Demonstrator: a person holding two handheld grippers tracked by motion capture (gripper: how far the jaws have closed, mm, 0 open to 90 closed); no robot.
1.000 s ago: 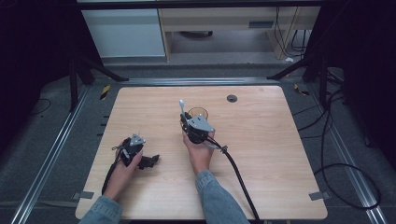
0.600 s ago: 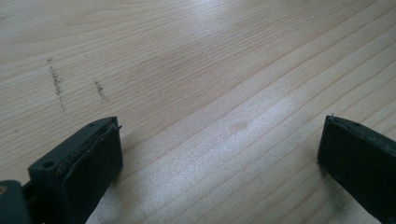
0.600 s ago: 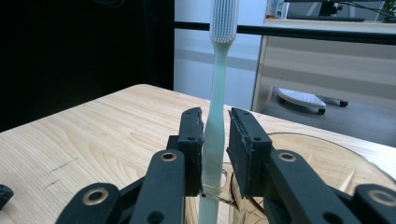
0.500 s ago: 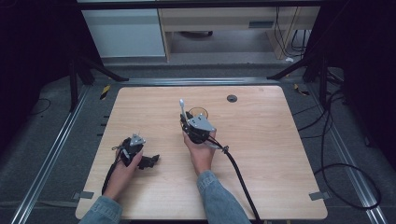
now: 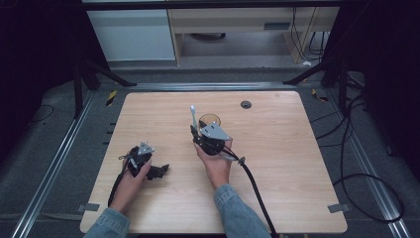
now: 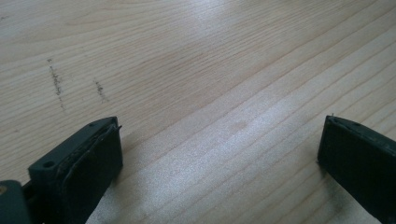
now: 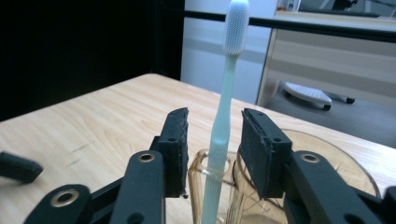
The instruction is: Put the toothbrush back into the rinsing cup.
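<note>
Two grippers in my hands. R gripper [image 5: 194, 130] sits mid-table w/ jaws parted, one either side of the toothbrush [image 7: 227, 93] handle, small gaps both sides, not pinching it. Toothbrush stands upright, bristle head up, its foot inside the amber cup's [image 7: 327, 158] side slot; cup is just beyond my jaws near table [image 5: 297, 163] centre. L gripper [image 5: 157, 172] rests low on the wood at front-left, well apart from cup, jaws wide open w/ bare tabletop between them.
</note>
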